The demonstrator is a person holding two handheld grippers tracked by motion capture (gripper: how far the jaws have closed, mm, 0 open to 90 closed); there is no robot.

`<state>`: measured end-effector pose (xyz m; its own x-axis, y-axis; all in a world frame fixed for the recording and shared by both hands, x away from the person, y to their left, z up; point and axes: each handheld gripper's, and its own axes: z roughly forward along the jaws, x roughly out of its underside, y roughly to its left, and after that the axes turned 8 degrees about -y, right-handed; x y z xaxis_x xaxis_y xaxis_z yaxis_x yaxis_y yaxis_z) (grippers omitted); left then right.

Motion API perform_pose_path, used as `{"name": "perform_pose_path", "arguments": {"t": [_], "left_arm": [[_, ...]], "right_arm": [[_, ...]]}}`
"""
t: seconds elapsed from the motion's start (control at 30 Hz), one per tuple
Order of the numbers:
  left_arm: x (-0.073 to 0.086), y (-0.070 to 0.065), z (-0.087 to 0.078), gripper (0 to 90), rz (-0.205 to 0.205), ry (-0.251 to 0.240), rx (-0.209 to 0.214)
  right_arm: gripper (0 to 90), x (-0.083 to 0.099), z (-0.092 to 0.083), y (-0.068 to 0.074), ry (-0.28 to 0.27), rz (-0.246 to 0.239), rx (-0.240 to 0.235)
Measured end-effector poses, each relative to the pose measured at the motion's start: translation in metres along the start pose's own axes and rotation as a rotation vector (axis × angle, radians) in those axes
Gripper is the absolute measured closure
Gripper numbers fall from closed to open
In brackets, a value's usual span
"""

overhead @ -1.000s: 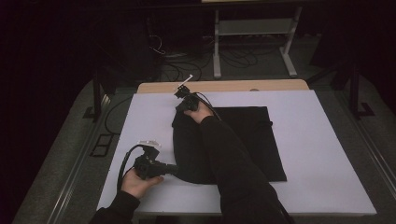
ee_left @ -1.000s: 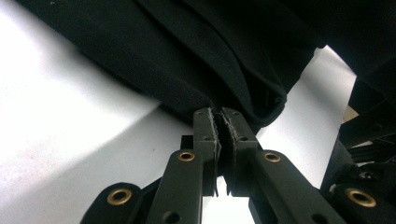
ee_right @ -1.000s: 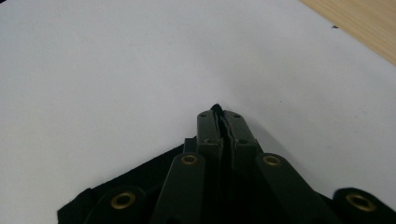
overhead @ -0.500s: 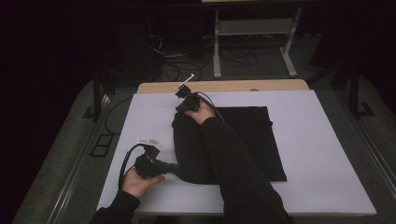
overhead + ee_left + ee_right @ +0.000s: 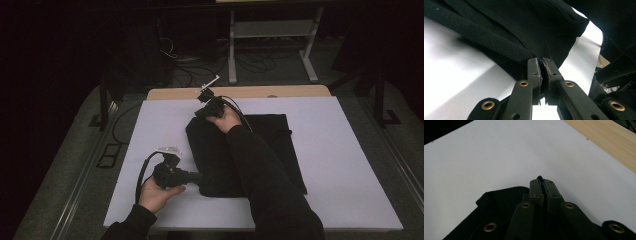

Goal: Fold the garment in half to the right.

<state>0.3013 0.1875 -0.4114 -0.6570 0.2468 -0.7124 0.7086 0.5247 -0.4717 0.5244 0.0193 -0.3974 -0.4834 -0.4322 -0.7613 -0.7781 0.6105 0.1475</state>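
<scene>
A black cloth [image 5: 280,145] lies spread on the white table cover [image 5: 350,150]. My left gripper [image 5: 199,177] lies low at the cloth's near left corner, shut on its edge. In the left gripper view the jaws [image 5: 541,61] pinch a fold of the cloth [image 5: 524,25]. My right gripper [image 5: 201,114] is at the cloth's far left corner, reached there by a dark-sleeved arm that lies across the cloth. In the right gripper view the jaws [image 5: 541,181] are shut on a thin bit of black cloth [image 5: 496,205], held a little above the cover.
A wooden table edge [image 5: 250,92] shows beyond the white cover, also in the right gripper view [image 5: 609,140]. A metal stand [image 5: 270,30] and cables sit on the dark floor behind. Bare white cover lies left and right of the cloth.
My right gripper has risen slightly and shifted with the cloth's far corner in it. The left gripper has stayed in place.
</scene>
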Motion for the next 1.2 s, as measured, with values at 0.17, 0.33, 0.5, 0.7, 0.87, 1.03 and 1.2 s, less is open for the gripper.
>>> {"name": "perform_pose_path", "arguments": {"t": [0.17, 0.33, 0.5, 0.7, 0.87, 1.03, 1.2], "left_arm": [[-0.005, -0.005, 0.003, 83.8, 0.023, 0.009, 0.008], [-0.011, -0.012, 0.008, 83.8, 0.032, 0.006, 0.016], [-0.017, -0.018, 0.015, 83.8, 0.04, 0.006, 0.025], [-0.024, -0.027, 0.023, 83.8, 0.059, 0.015, 0.05], [-0.034, -0.035, 0.03, 83.8, 0.073, 0.003, 0.08], [-0.04, -0.041, 0.043, 83.8, 0.076, 0.004, 0.103], [-0.045, -0.046, 0.054, 83.9, 0.079, 0.011, 0.116]], "right_arm": [[85.0, 0.002, -0.013, -0.002, -0.006, -0.006, 0.009], [85.0, 0.001, -0.026, -0.006, -0.016, -0.01, 0.022], [85.0, -0.002, -0.045, -0.011, -0.04, -0.011, 0.037], [85.0, -0.003, -0.063, -0.019, -0.056, -0.005, 0.064], [84.8, 0.001, -0.075, -0.026, -0.065, 0.005, 0.084], [84.8, 0.004, -0.087, -0.031, -0.067, 0.009, 0.091], [84.7, 0.012, -0.097, -0.039, -0.081, 0.027, 0.092]]}}
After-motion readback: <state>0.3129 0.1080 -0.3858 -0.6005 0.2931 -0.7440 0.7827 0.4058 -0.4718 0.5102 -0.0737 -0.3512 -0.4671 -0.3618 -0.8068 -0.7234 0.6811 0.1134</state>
